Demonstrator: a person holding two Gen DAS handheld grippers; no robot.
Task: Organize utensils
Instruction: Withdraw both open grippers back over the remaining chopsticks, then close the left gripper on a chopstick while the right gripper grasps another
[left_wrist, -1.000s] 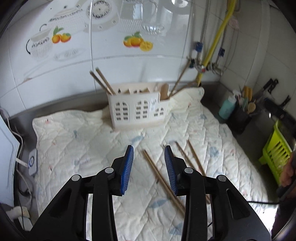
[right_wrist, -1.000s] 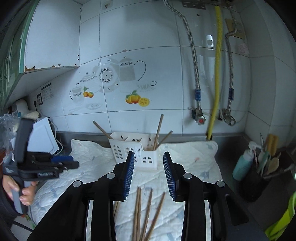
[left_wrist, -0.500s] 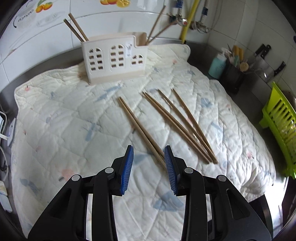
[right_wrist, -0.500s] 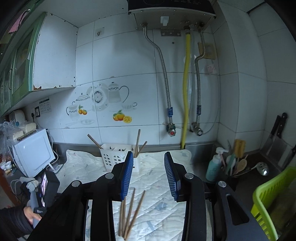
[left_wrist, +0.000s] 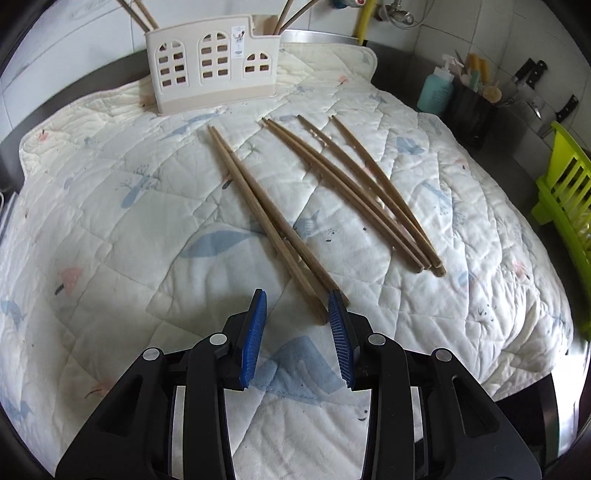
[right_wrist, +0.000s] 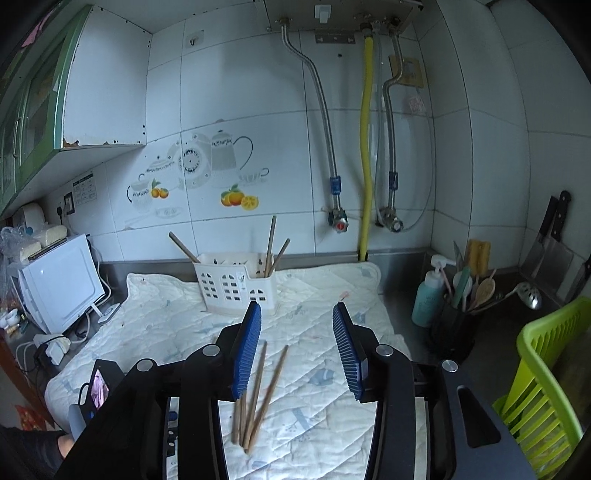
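A: The left tongs (left_wrist: 295, 325) have dropped from holder height to the near ends of the leftmost chopstick pair (left_wrist: 266, 218) on the quilt (left_wrist: 110, 206); jaws narrow, empty. Pickup looks next.

B: The right tongs (right_wrist: 297, 347) are opening, nothing between. Only their view shows the holder (right_wrist: 236, 286) against the wall, chopsticks already inside.

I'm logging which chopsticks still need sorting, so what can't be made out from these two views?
- Chopsticks in the holder, left wrist view: tops cut off by the upper edge.
- Loose chopsticks on the quilt, right wrist view: blurred and partly behind the right gripper, so no count.
- Holder's inside: walls hide it.
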